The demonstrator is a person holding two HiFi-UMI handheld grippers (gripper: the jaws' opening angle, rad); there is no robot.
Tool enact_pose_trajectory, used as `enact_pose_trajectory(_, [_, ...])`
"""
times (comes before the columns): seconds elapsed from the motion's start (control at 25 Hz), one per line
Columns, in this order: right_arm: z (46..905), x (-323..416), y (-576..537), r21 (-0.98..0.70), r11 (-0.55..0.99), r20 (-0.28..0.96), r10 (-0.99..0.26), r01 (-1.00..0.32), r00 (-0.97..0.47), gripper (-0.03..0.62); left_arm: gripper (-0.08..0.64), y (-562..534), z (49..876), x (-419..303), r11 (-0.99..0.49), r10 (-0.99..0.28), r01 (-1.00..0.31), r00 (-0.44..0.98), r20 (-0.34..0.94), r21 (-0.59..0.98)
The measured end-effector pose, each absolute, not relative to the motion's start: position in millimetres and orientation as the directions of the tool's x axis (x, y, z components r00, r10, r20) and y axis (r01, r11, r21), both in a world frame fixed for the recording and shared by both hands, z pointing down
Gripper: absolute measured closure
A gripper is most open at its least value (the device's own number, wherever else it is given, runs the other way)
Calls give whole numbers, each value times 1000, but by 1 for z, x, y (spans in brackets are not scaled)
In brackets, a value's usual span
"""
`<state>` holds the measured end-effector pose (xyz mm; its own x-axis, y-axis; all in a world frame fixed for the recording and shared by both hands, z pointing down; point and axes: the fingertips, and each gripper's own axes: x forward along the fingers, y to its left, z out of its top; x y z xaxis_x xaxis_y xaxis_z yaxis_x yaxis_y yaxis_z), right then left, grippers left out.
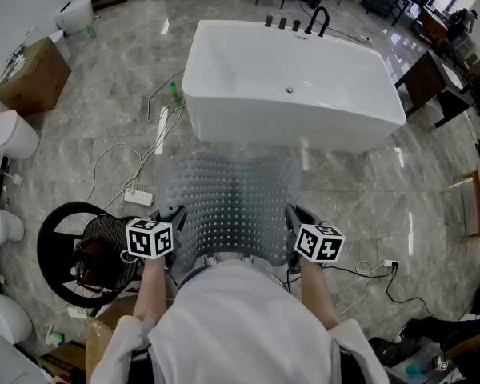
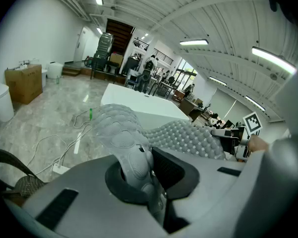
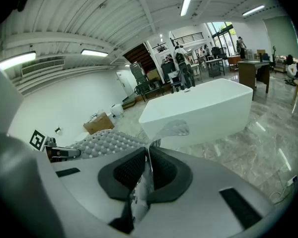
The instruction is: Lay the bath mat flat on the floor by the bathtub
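Your left gripper [image 1: 170, 224] and right gripper [image 1: 294, 222] are each clamped tight on a near corner of the bath mat [image 1: 228, 202]. The mat spreads between them toward the white bathtub [image 1: 224, 118]. A cardboard box [image 1: 32, 77] stands well off to your left, and its contents can't be made out. The mat's far edge comes just short of the tub's near wall. White cables [image 1: 156, 134] and a power strip [image 1: 138, 197] lie close to the mat's left edge. To your right, open marble floor [image 1: 360, 190] runs along the tub.
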<state>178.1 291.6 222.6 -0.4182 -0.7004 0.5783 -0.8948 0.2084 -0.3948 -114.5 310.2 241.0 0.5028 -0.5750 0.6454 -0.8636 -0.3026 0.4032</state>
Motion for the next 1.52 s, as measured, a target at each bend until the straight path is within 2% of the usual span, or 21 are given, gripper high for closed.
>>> enact_pose_trajectory(0.64, [219,167,292,-406,195,565,-715,-893,-413,551,515,303,245,-120,-331,-561,-849,529,637,413])
enact_pose_trajectory(1.08, [215,142,294,-390,156,558,-744,-907,-368,551,515,292,252,-162,-369,-538,-837,547,641,404])
enact_pose_trajectory(1.52, [223,146,250,-388,164,570,-731,-907,-376,551,515,255,257,-159,-343,-536,-840,542,647,421])
